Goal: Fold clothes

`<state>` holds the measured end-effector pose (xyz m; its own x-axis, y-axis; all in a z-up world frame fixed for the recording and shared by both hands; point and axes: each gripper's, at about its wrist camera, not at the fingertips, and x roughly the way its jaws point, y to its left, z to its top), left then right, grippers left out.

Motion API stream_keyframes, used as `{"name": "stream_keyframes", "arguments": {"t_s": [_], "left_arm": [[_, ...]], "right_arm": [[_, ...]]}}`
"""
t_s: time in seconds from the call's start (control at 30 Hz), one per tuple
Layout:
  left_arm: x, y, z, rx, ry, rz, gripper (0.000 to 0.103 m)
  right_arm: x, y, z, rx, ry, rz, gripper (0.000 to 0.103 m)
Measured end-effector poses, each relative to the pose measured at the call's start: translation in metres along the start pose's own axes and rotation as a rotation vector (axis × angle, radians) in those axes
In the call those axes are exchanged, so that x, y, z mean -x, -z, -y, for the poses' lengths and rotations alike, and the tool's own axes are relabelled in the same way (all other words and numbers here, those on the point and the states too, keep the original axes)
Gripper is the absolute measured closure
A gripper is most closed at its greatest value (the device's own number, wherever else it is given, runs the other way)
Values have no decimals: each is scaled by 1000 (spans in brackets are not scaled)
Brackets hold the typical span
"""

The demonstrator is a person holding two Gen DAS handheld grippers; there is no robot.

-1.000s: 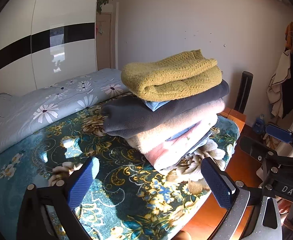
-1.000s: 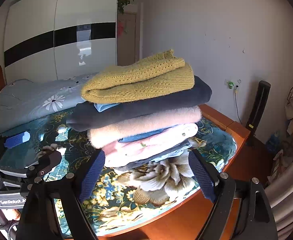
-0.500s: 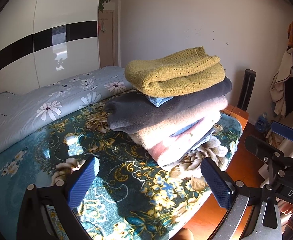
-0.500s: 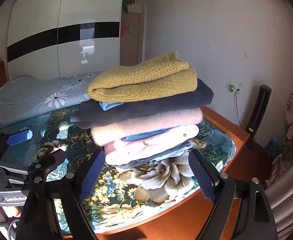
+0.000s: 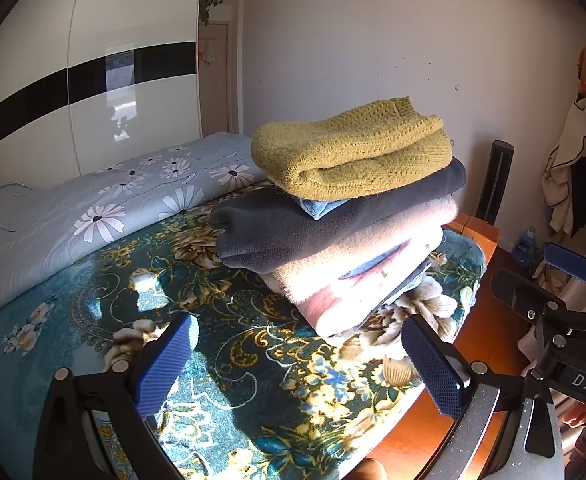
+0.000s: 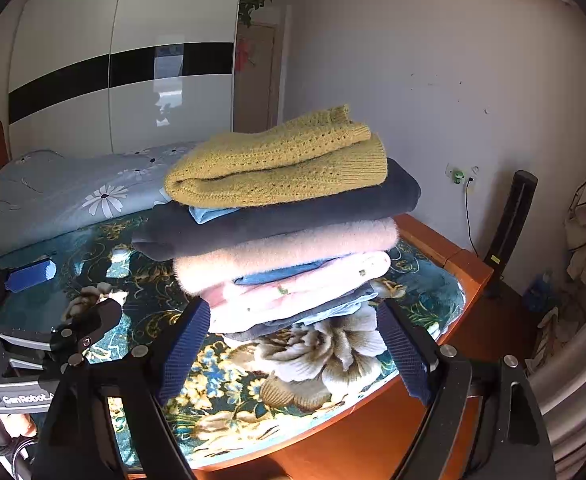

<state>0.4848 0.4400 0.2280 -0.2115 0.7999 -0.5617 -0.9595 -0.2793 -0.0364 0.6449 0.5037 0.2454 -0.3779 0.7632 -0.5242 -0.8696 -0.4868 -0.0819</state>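
A stack of folded clothes [image 5: 345, 232] is shown on the floral bedspread [image 5: 229, 368] of a bed, near the bed's corner, where the orange wooden bed frame [image 6: 449, 256] is seen. The stack is topped by a mustard knit sweater [image 5: 353, 152], under which a dark grey fleece garment [image 5: 293, 228], a pale pink fluffy garment [image 6: 285, 252], a light pink garment [image 6: 293, 292] and thinner blue-grey layers are seen in turn.

The left gripper [image 5: 299, 364] is held with its jaws released and nothing between them. The stack lies ahead of these jaws and slightly toward the right jaw, apart from both blue pads.

The right gripper [image 6: 295, 344] is likewise held with its jaws spread wide and empty. The stack is seen straight ahead of them, its lowest layers lying beyond the pad tips; whether the pads touch the cloth cannot be told, though no grasp is shown.

Each gripper is partly visible at the edge of the other's view. Beyond the stack, to the left of the jaws, a grey daisy-print quilt [image 5: 93, 216] is laid along the bed, and a white wardrobe [image 6: 113, 80] with a black band stands behind it.
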Motion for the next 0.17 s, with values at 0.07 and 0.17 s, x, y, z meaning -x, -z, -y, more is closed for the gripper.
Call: {"name": "stream_keyframes", "arguments": {"t_s": [0.07,0.17], "left_arm": [[2,-3,0,2,-3,10,0],[4,-4,1,3,-8,21,0]], "right_arm": [[1,-3,1,1,1,5,17],[1,-5,2,0,1,10,17]]}}
